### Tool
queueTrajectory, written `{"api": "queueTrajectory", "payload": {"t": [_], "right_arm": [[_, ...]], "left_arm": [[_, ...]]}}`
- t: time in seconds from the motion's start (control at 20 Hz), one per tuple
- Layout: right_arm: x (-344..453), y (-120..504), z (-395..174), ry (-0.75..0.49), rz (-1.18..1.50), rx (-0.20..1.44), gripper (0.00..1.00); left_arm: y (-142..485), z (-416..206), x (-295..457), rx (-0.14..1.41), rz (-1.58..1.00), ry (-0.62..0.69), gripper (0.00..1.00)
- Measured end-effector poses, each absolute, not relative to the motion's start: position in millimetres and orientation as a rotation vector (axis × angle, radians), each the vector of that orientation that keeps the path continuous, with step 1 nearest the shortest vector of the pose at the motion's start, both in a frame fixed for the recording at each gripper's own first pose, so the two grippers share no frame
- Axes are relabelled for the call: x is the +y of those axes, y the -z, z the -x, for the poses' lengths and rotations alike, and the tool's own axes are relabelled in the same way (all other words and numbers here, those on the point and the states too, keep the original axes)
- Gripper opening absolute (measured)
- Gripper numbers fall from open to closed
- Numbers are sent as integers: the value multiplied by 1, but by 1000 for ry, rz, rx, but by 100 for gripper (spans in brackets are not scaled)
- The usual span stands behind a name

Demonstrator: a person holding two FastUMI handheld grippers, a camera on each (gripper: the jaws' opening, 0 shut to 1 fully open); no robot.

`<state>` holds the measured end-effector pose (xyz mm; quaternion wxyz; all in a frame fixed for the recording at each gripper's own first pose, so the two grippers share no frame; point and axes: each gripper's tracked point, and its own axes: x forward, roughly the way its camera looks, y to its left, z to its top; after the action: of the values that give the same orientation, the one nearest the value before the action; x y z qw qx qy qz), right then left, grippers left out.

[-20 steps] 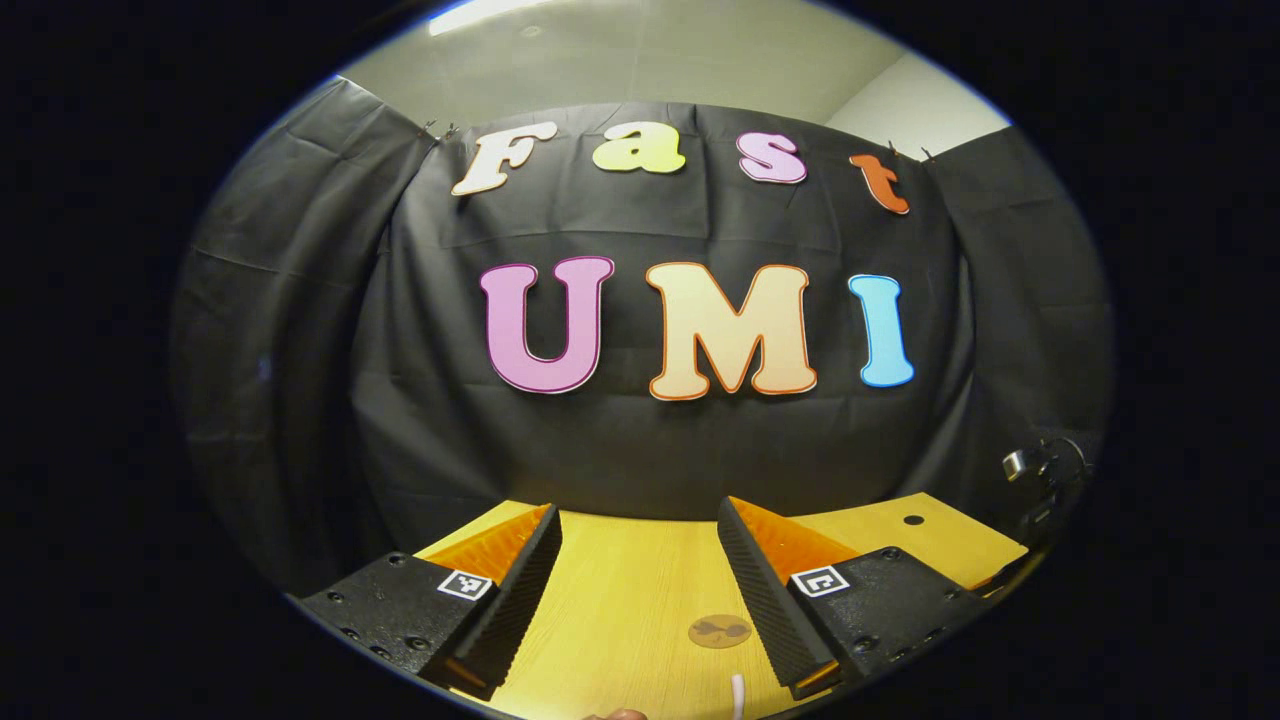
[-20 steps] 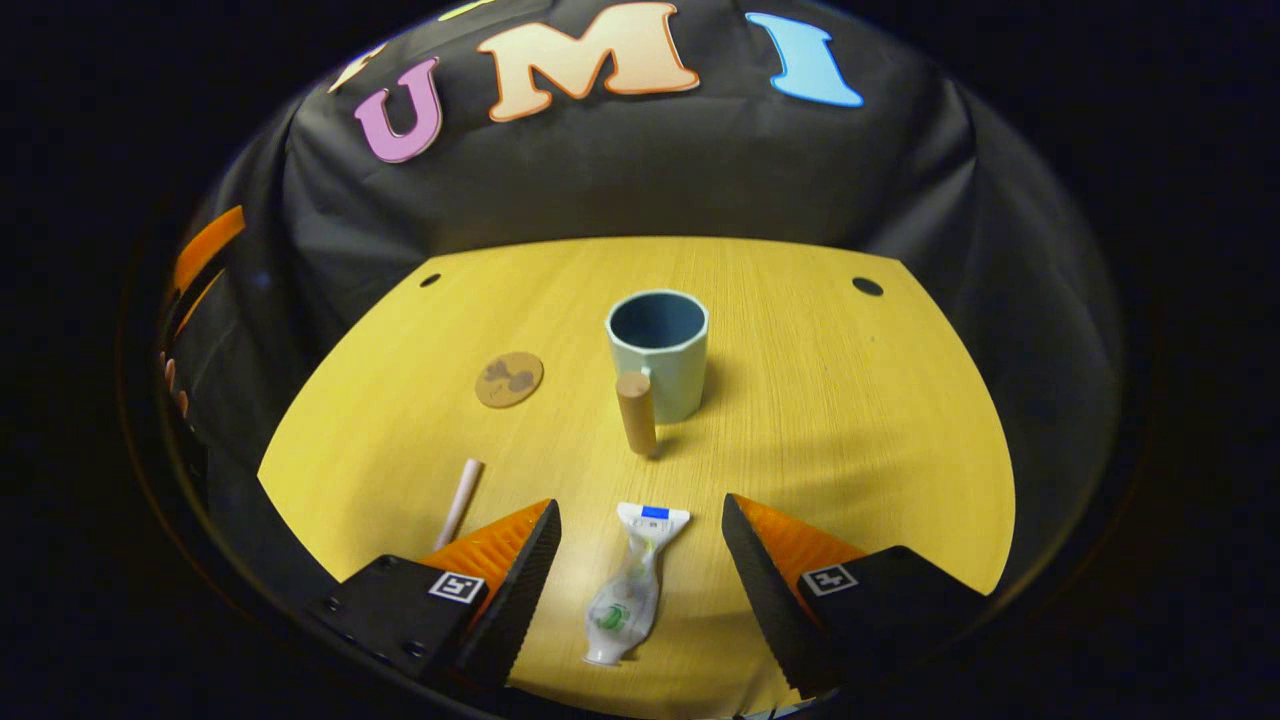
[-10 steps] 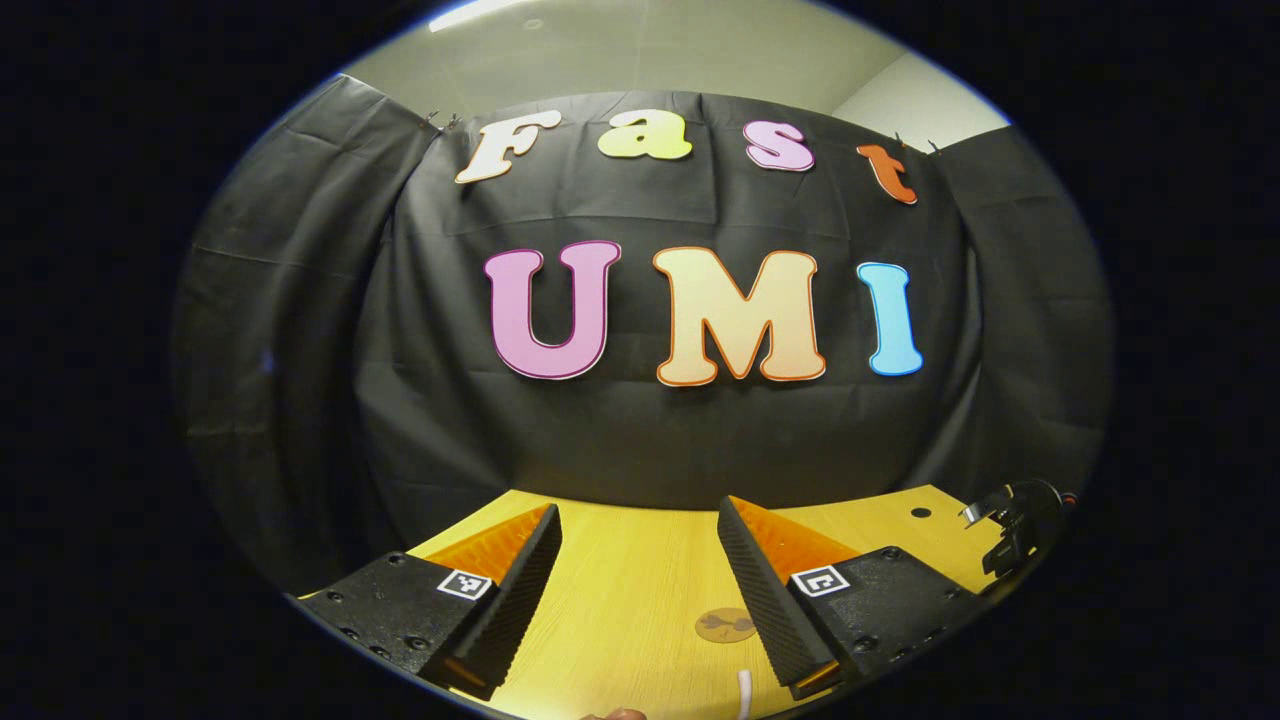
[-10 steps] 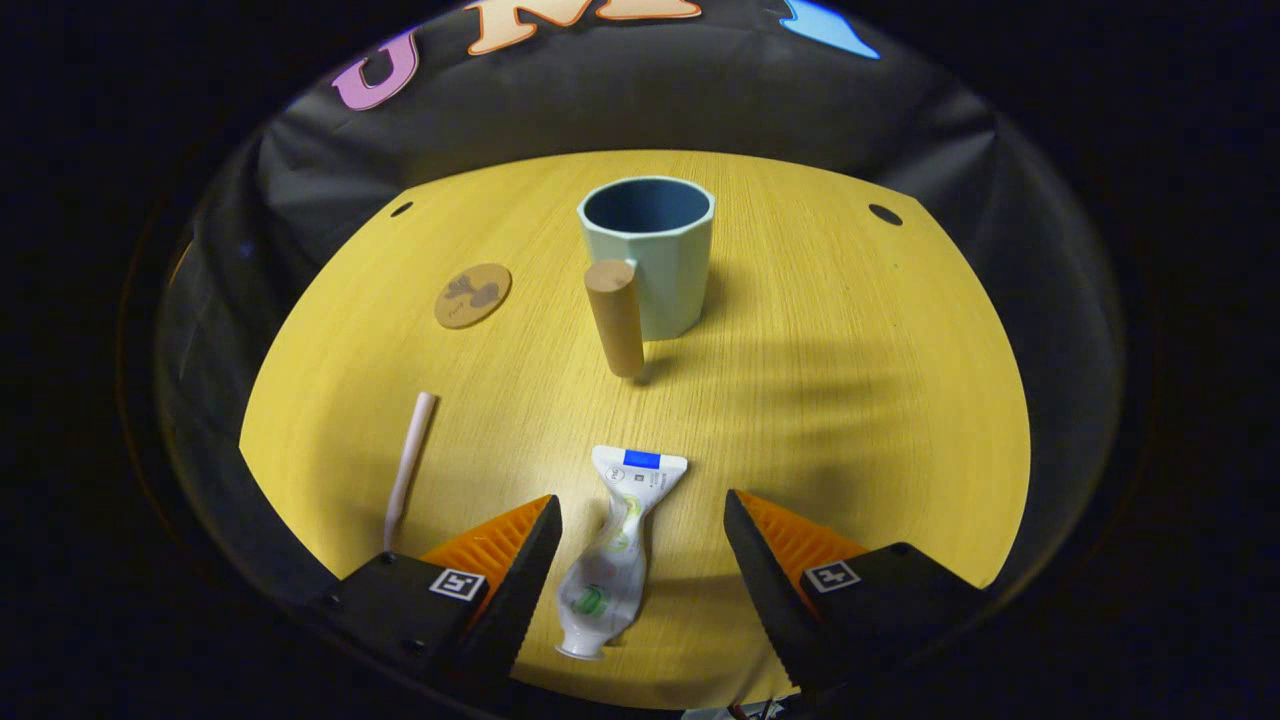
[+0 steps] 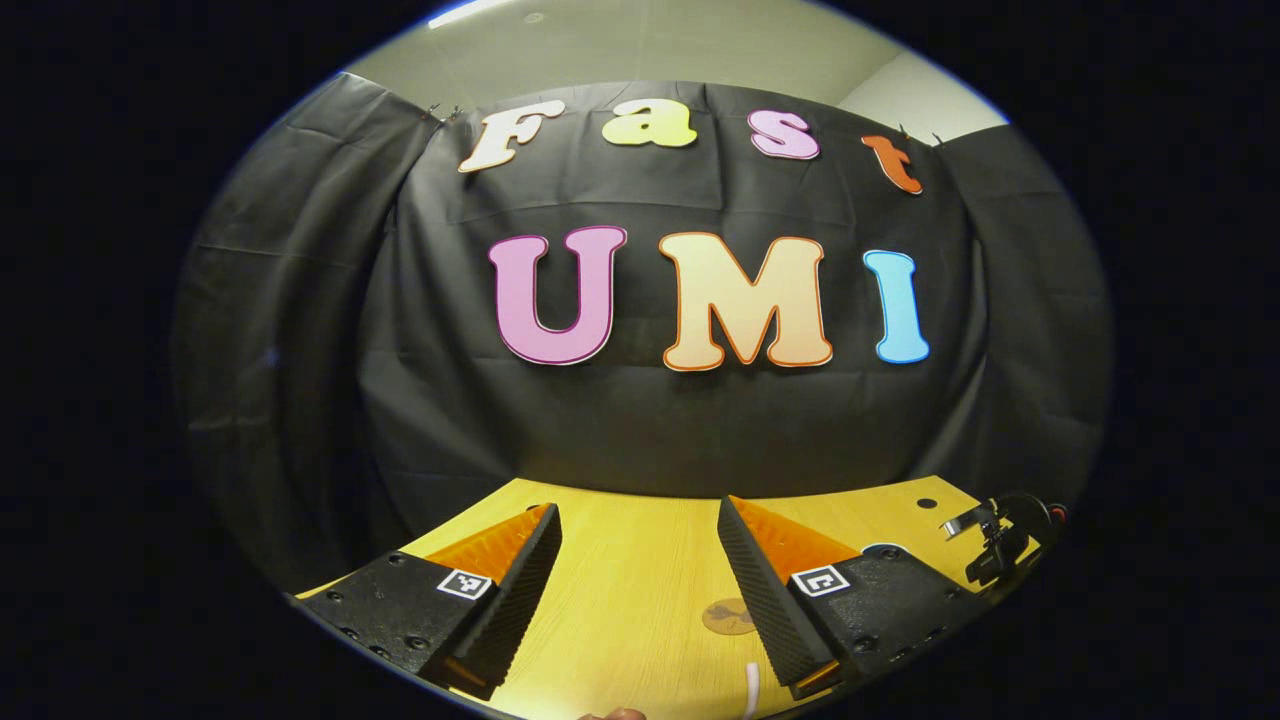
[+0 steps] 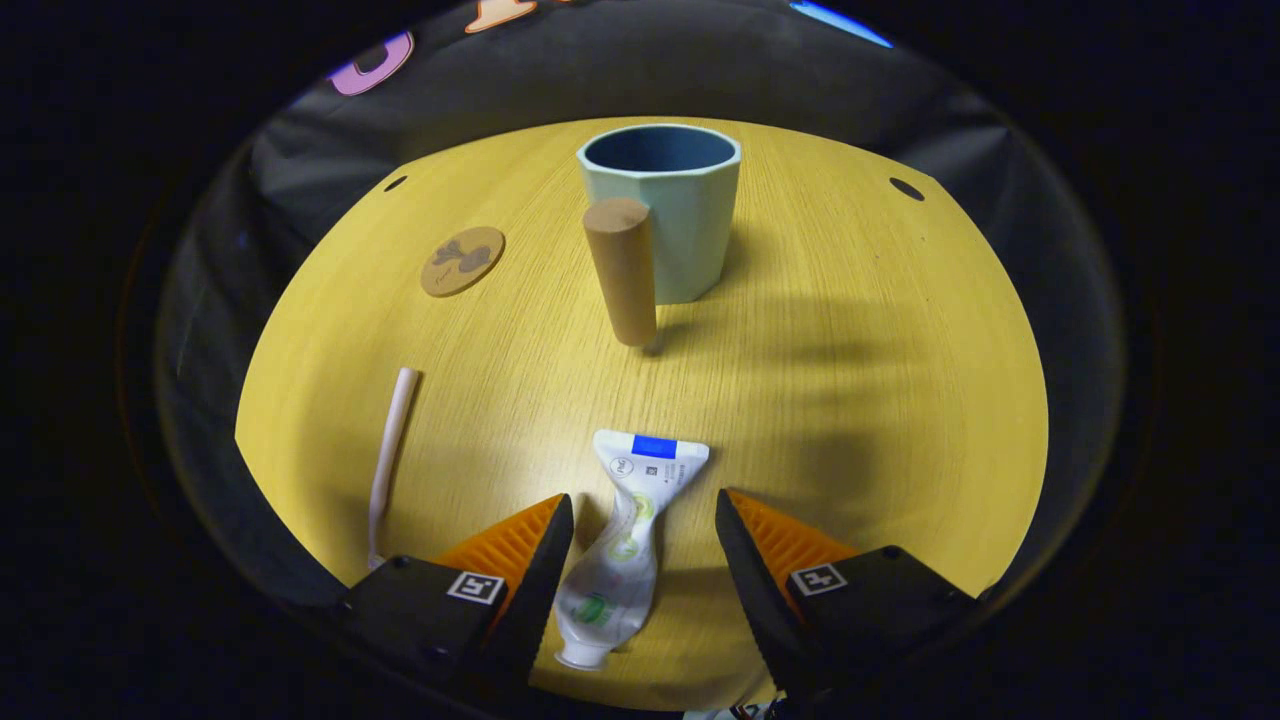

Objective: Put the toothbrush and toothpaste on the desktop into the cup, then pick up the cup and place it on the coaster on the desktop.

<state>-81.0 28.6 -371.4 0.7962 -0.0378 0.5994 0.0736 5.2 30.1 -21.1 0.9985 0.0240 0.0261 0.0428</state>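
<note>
In the right gripper view a white toothpaste tube lies flat on the yellow desktop, its cap end toward me. My right gripper is open, with one finger on each side of the tube's middle and neither pressing on it. A pale green cup with a wooden handle stands upright beyond. The round cork coaster lies to its left, and a pale pink toothbrush lies at the near left. In the left gripper view my left gripper hangs open above the desktop, with the coaster and the toothbrush tip below.
Black cloth walls stand close behind and beside the desktop. Two small dark holes mark its far corners. The other gripper's metal end shows at the right edge of the left gripper view. Bare wood spreads to the right of the cup.
My right gripper has come down and forward over the toothpaste, so the tube now sits between its fingers, which have narrowed a little. The left gripper has tipped slightly and stays open.
</note>
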Motion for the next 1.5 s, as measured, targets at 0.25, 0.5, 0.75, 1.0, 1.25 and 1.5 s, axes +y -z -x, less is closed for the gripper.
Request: {"api": "queueTrajectory", "payload": {"t": [0.25, 0.5, 0.75, 1.0, 1.25, 1.5], "right_arm": [[19, 376, 74, -107, 93, 1282, 67], [16, 376, 74, -124, 86, 1295, 31], [15, 375, 74, -146, 61, 1305, 8], [16, 374, 73, -161, 60, 1276, 5], [16, 374, 72, -163, 59, 1263, 6], [15, 374, 72, -169, 54, 1255, 6]], "left_arm": [[27, -8, 24, 67, -48, -67, 92], [33, -10, 11, 83, -55, -29, 92], [56, -9, -1, 137, -59, 8, 93], [85, -6, -22, 226, -63, 73, 93], [130, 2, -40, 370, -50, 118, 93], [174, 9, -47, 533, -47, 128, 93]]}}
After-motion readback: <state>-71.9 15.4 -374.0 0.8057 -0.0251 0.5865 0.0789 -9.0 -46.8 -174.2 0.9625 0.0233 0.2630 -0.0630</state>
